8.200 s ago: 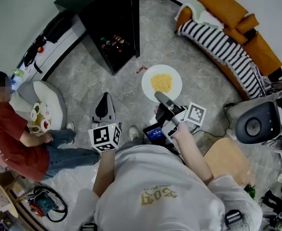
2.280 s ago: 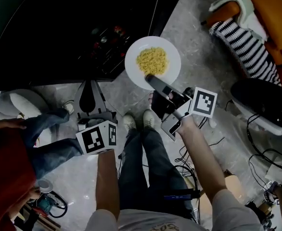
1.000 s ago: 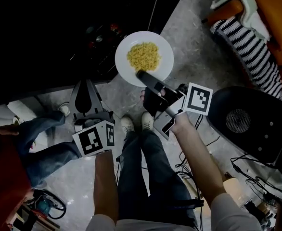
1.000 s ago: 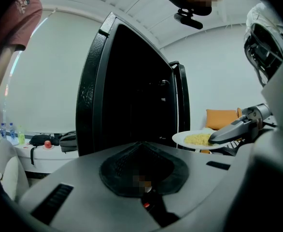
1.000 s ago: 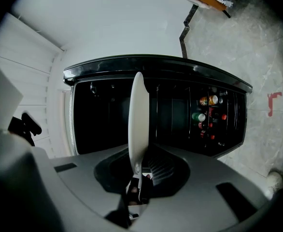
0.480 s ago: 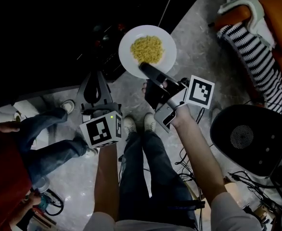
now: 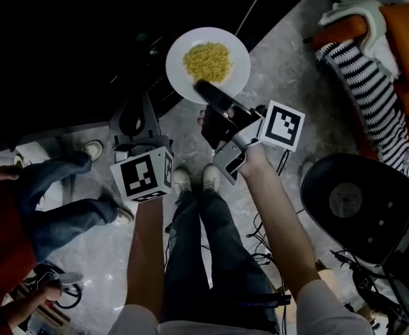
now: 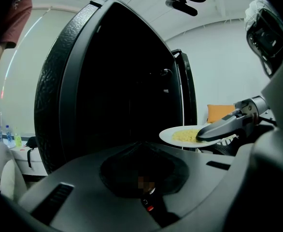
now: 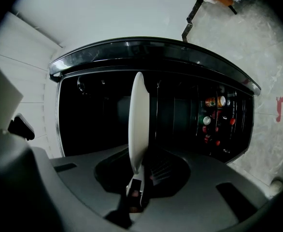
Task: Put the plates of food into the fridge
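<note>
Head view gives the layout. Round white plate with a heap of yellow crumbly food is held level in the air, right at the front of the tall black fridge and above the grey marbled floor. Can't tell if it's past the opening. The right gripper pinches the plate's near rim, with one long dark jaw lying over the rim and reaching up to the food pile. The right forearm is bare and stretched forward, angled in toward the middle, and its marker cube faces up. The left forearm points straight ahead. The left gripper sits below and left of the plate, apart from it, close to the fridge.

Right gripper view picks up what the head view loses in the dark. The plate shows edge-on as a thin white sliver clamped between the jaws. Behind it is the fridge front, with small cans and bottles on its right-hand side. The rest of the inside is too dark to read. There's also a red mark on the floor.

Left gripper view shows its own jaws pressed together with nothing between them. It also catches the fridge's pebbly black side, what looks like the door swung open, and the plate side-on with the other gripper's jaw on top.

An orange sofa with a black-and-white striped blanket sits off to the right.
</note>
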Available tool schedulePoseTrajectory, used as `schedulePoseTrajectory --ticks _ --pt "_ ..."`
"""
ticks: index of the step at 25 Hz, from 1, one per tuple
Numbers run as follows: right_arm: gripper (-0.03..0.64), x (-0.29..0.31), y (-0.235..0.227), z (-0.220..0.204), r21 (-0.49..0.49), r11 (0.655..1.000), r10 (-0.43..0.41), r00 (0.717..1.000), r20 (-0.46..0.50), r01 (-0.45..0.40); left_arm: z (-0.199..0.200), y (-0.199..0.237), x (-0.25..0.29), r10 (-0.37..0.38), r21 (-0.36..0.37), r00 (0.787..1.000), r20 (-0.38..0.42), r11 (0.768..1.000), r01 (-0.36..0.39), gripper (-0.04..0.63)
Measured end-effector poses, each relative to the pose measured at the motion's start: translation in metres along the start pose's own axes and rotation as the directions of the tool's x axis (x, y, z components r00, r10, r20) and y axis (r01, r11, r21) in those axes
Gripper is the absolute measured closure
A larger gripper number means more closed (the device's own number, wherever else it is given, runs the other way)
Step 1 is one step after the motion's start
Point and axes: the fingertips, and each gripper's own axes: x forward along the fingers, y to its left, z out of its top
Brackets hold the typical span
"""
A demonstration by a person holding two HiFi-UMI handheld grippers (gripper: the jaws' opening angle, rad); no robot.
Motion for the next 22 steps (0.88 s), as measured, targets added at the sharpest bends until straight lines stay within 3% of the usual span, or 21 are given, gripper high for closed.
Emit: schedulePoseTrajectory --ticks 22 --pt "0.566 0.006 -0.003 -0.002 -0.026 1.000 0.013 0.999 -0.050 -0.014 0.006 -0.010 -0.003 0.028 0.021 1.000 0.010 0.999 -0.028 0.589"
